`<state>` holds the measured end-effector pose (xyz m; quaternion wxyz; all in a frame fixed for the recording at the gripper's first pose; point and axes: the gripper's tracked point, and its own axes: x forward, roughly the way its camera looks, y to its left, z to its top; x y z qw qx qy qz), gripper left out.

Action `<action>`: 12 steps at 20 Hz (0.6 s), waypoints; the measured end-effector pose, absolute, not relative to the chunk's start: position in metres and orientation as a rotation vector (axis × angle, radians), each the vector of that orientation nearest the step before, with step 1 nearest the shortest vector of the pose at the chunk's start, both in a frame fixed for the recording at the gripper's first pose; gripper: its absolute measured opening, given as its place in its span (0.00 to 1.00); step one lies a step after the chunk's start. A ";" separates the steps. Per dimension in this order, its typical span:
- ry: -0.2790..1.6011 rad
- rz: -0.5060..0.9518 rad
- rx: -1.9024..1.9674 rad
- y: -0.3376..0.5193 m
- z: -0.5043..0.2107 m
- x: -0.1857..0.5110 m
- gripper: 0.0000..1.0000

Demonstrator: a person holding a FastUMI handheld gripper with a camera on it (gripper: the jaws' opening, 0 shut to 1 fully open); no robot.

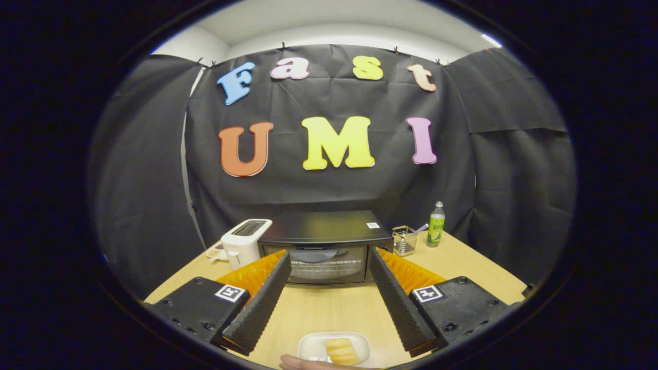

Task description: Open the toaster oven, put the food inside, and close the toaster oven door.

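A black toaster oven point(326, 246) stands at the back of the wooden table, its glass door shut with the handle along the door's top. My gripper point(329, 259) hangs open above the table, its fingertips level with the oven's door and a short way in front of it, nothing between them. Under the gripper, near the table's front edge, a pale yellow piece of food point(341, 351) lies on a small white plate point(310, 345). A person's hand point(303, 364) touches the plate's near side.
A white slot toaster point(242, 241) stands left of the oven. On the right are a wire basket with a utensil point(405, 240) and a green-labelled bottle point(436, 225). Bare wooden table point(329, 308) lies between the plate and the oven.
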<state>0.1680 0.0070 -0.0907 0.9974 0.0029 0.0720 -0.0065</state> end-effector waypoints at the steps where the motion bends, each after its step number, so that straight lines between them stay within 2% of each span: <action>1: 0.154 -0.005 0.012 0.013 -0.100 0.181 1.00; 5: 0.201 0.088 0.007 0.044 -0.134 0.225 1.00; 12: 0.171 0.117 -0.024 0.059 -0.154 0.285 1.00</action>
